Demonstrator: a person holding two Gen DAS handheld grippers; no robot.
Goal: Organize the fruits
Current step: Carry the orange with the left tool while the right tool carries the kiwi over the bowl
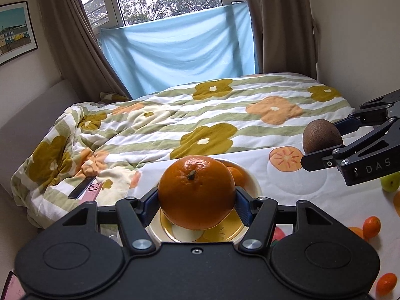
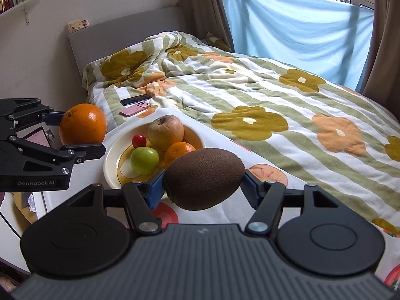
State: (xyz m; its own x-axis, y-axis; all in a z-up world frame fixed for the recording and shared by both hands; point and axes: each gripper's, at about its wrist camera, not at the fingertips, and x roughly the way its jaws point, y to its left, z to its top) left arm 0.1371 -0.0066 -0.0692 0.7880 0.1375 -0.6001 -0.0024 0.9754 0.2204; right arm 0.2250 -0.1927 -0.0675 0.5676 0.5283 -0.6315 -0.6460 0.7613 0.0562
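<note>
Blue-padded left gripper (image 1: 197, 205): closed on large orange (image 1: 196, 193), pads pressed to both sides, fruit held above near rim of plate (image 1: 255, 185). Right gripper (image 2: 203, 185): closed likewise on brown kiwi (image 2: 203, 178), gripped end to end between pads, held clear of white cloth (image 2: 235, 205) just right of plate. On plate, per right wrist view: apple (image 2: 165, 132) at back, small red fruit (image 2: 139, 141) to its left, green fruit (image 2: 145, 160) in front, smaller orange (image 2: 179, 152) beside green fruit and partly behind kiwi. Plate cream with yellow pattern, set on fruit-print cloth at near edge of bed. Loose on cloth at right of left wrist view: green fruit (image 1: 390, 182) under right gripper body, two small oranges (image 1: 371, 226) (image 1: 386, 284) nearer camera. Beyond plate: floral striped quilt (image 2: 250, 92) spread over bed, bunched toward grey headboard (image 2: 125, 28). Dark phone (image 2: 135, 99) and pink phone (image 2: 135, 109) side by side on quilt behind plate. Farther back: blue sheet (image 1: 180, 57) hung across lower window, brown curtains (image 1: 72, 37) at both sides, framed picture (image 1: 16, 31) on left wall.
</note>
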